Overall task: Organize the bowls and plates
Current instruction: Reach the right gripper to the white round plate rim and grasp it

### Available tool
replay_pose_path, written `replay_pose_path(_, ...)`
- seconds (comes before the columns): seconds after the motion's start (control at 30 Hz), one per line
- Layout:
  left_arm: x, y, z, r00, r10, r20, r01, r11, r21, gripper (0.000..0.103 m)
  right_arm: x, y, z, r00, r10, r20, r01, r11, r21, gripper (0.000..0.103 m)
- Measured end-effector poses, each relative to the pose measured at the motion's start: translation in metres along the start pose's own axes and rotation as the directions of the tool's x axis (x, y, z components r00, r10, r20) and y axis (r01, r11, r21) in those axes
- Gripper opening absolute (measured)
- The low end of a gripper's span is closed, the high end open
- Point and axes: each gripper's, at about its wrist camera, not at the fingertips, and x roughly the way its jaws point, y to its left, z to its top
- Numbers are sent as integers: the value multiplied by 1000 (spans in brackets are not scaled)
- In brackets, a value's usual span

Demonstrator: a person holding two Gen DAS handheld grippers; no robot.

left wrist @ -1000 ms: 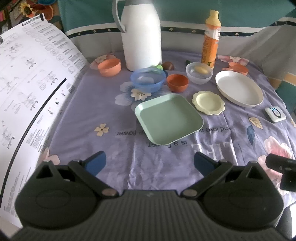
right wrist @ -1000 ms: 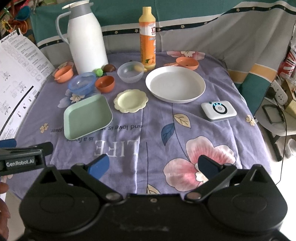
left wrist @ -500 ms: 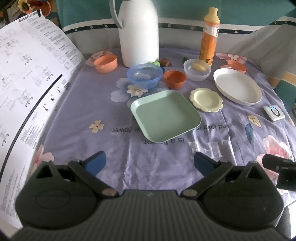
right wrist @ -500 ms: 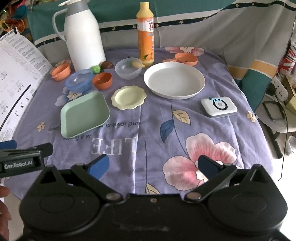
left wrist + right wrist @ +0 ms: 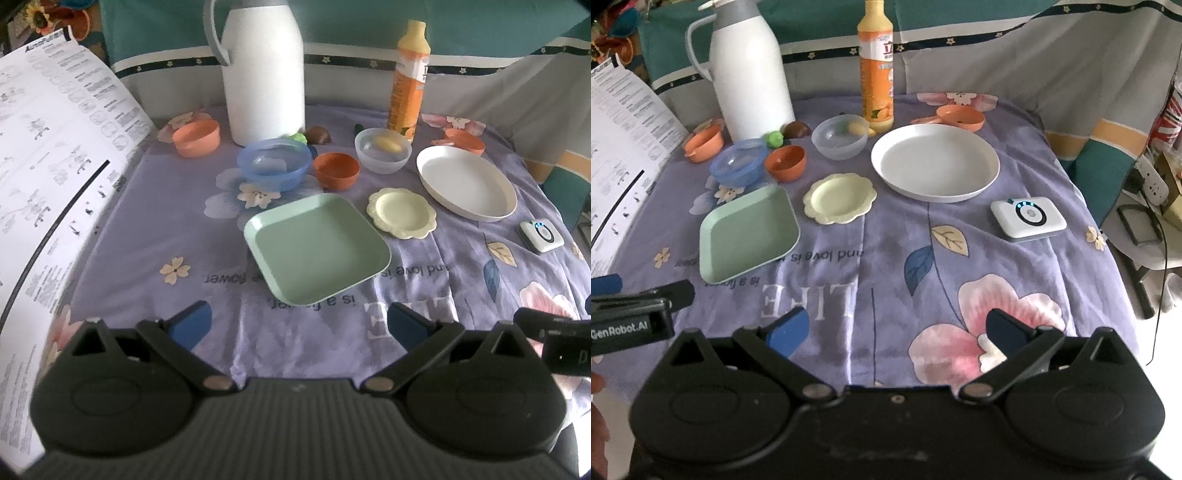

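Now both tools have eased in over the near edge, the left gripper and right gripper spread wide and empty, so sorting hasn't begun. The green square plate lies nearest, yellow scalloped plate and white plate to its right, bowls behind. All sits on a purple flowered cloth, curtain beyond.

The printed sheet runs off the left edge; its print too blurred to read.
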Motion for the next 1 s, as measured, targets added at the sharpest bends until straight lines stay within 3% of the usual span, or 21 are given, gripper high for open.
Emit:
replay_pose_path(0.2,18,-14,11,1000,-19,14,18,999,42,103,16,-13,9,998,36,55,-35,999,-16,103)
replay_pose_path(0.47,53,-50,47,993,-97,68,89,991,104,103,62,-53,44,998,-4,62,4,1000,-10,103)
replay_pose_path(0.77,109,-108,96,993,-118,20,113,981,156,103,130,-108,108,998,36,42,-39,997,71,103)
replay_pose_path(1.0,146,-141,119,990,-137,-30,140,979,147,94,191,-145,138,999,43,-3,-42,989,144,68)
